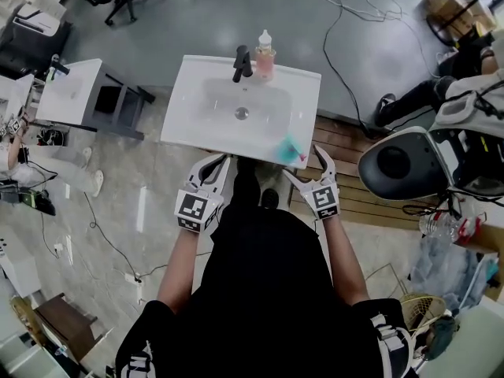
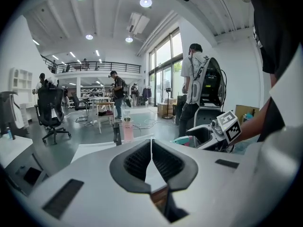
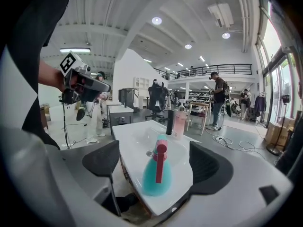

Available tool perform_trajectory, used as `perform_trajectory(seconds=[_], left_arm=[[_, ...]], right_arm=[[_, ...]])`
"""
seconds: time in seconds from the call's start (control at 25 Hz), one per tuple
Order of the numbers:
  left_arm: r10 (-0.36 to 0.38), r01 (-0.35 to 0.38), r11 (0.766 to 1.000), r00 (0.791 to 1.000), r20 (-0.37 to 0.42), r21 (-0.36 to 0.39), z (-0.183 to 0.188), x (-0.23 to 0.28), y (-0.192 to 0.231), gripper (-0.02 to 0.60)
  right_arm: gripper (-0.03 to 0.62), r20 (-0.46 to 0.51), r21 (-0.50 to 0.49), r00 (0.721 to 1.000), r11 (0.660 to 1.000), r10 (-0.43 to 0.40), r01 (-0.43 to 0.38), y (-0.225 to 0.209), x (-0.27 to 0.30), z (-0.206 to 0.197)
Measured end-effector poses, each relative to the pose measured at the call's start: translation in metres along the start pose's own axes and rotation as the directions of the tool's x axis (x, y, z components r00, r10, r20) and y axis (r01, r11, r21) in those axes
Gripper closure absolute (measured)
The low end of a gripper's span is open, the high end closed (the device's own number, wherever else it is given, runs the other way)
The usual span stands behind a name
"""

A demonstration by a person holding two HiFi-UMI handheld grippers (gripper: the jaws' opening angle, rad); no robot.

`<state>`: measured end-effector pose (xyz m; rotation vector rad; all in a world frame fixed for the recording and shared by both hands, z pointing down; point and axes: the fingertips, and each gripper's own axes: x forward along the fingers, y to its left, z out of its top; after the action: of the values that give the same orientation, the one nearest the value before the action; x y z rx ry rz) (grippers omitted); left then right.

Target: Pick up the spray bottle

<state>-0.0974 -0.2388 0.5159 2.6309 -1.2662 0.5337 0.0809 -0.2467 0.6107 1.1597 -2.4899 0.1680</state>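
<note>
- My right hand-held gripper (image 1: 305,166) has its jaws spread wide with nothing gripped. The spray bottle (image 3: 156,171) sits in line with the gap, just ahead of the tips, and neither pad touches it.
- My left hand-held gripper (image 2: 151,157) has its jaws pressed together on nothing and hangs off the sink's (image 1: 189,109) near edge, out of the job.
- The spray bottle stands upright on the sink's flat near rim, close to its near right corner, with its trigger head facing me.
- It is a teal plastic body, broad at the base and narrowing to a red trigger head. I judge it light (how full it is I cannot tell), smooth and likely slippery, with walls that give under a hard squeeze.
- I would take hold on the upper body just below the head, where it is narrow and stiffer, and stay off the trigger.
- It sits near the edge, so a clumsy nudge could knock it to the floor.
</note>
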Motion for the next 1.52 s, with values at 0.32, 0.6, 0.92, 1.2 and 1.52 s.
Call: perform_trajectory(seconds=[0.32, 0.6, 0.92, 1.2, 1.52], left_arm=[[-0.030, 0.030, 1.000, 0.999, -0.012, -0.008, -0.005, 0.025, 0.017, 0.555], [-0.061, 0.061, 0.998, 0.998, -0.031, -0.002, 0.000, 0.042, 0.029, 0.555], [-0.087, 0.087, 0.996, 0.996, -0.032, 0.017, 0.011, 0.061, 0.033, 0.555], [-0.090, 0.091, 0.996, 0.995, -0.030, 0.016, 0.016, 0.074, 0.038, 0.555], [-0.055, 0.056, 0.998, 0.998, -0.036, 0.027, 0.020, 0.069, 0.044, 0.555]], right_arm=[[0.141, -0.037, 0.033, 0.999, 0.999, 0.004, -0.003, -0.009, 0.025, -0.013], [0.203, -0.069, 0.083, 0.998, 0.997, 0.004, 0.002, -0.020, 0.040, -0.031], [0.294, -0.089, 0.054, 0.996, 0.998, 0.025, -0.020, -0.020, 0.051, -0.026], [0.347, -0.096, 0.033, 0.994, 0.998, 0.051, -0.048, -0.022, 0.060, -0.026], [0.417, -0.109, 0.006, 0.991, 0.997, 0.080, -0.080, -0.022, 0.068, -0.030]])
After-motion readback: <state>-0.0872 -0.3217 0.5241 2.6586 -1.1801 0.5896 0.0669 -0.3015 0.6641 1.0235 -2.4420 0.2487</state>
